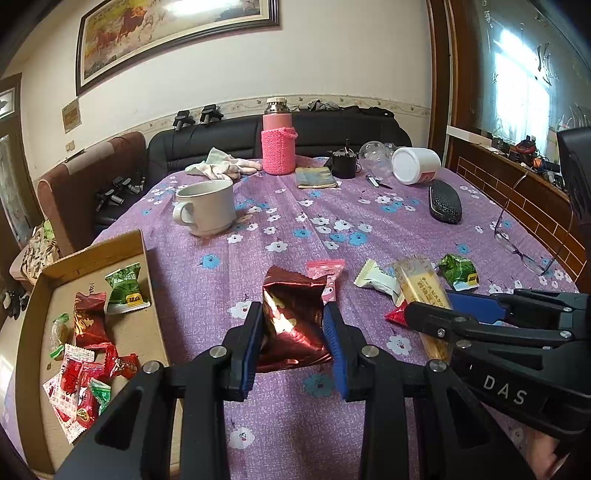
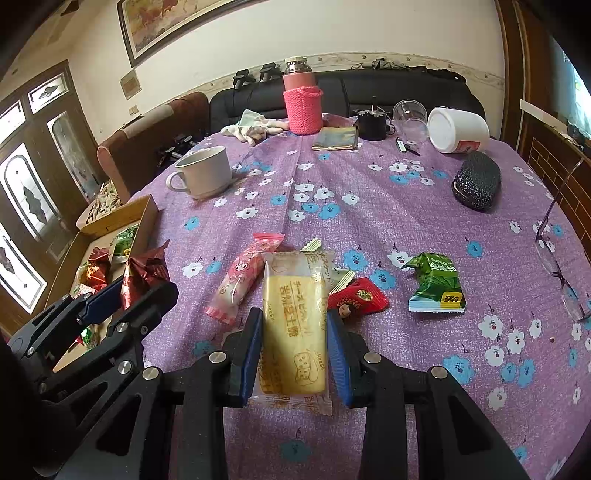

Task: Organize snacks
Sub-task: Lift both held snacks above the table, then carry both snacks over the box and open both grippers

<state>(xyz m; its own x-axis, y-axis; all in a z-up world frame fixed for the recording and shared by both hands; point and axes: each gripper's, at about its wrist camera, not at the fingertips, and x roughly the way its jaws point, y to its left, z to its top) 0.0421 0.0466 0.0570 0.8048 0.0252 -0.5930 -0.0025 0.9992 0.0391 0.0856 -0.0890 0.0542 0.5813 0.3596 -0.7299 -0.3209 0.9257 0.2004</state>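
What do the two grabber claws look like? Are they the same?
Yes, they match. The left gripper and right gripper are both black plastic with angular cut-out arms, round silver bolts and blue ribbed pads inside the fingers. One body carries white letters, DAS.

Cream wall (image 1: 332, 55), framed horse painting (image 1: 173, 33), black sofa (image 1: 221, 144) behind, bright window (image 1: 524, 74) right.

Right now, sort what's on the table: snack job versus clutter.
Job: red foil packet, yellow cheese biscuit, pink packet, green packet, small red candy, cardboard box.
Clutter: mug, pink flask, glasses, glasses case.
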